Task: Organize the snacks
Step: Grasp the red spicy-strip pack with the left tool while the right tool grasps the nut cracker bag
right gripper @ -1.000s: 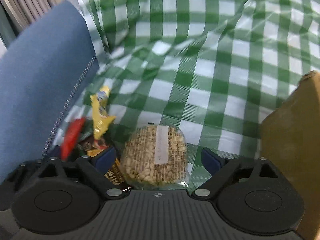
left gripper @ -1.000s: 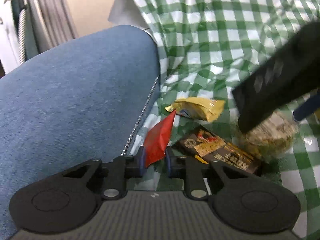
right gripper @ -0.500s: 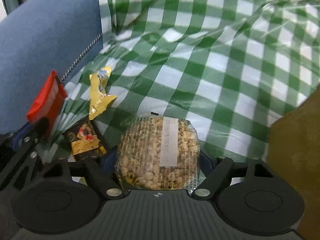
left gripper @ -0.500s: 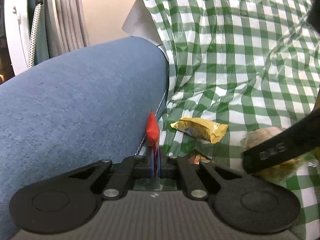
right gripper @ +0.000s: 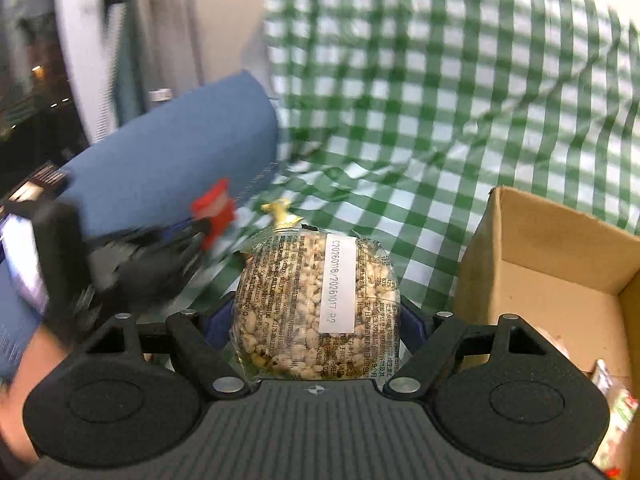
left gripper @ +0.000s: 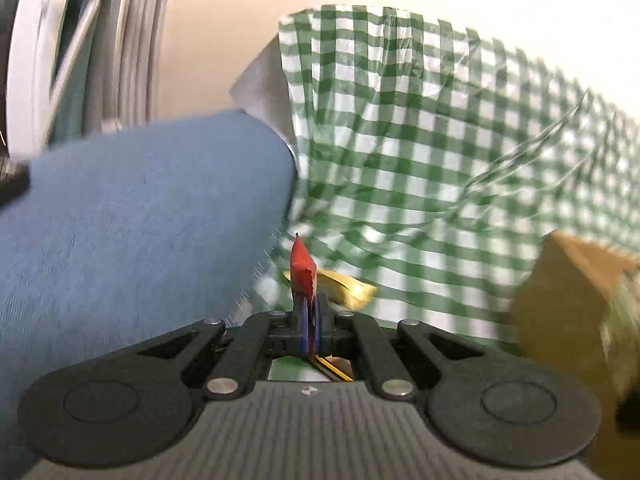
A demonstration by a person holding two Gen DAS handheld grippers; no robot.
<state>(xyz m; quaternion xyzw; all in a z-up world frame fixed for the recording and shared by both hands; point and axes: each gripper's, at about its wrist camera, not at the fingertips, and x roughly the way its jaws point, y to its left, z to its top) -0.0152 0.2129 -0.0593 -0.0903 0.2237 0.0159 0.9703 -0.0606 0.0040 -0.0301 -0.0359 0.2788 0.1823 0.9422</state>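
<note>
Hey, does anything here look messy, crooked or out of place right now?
The green-and-white checked plastic tablecloth is rumpled into folds instead of lying flat. A yellow snack packet lies loose on it, outside the brown cardboard box. Nothing looks spilled or torn.

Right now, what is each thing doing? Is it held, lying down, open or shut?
left gripper: shut on the red packet.
red packet: pinched upright, lifted off the cloth.
right gripper: shut on the round grain cake.
round grain cake: held, still wrapped.
yellow packet: lying on the checked cloth.
cardboard box: open on top, with some packets inside.
</note>
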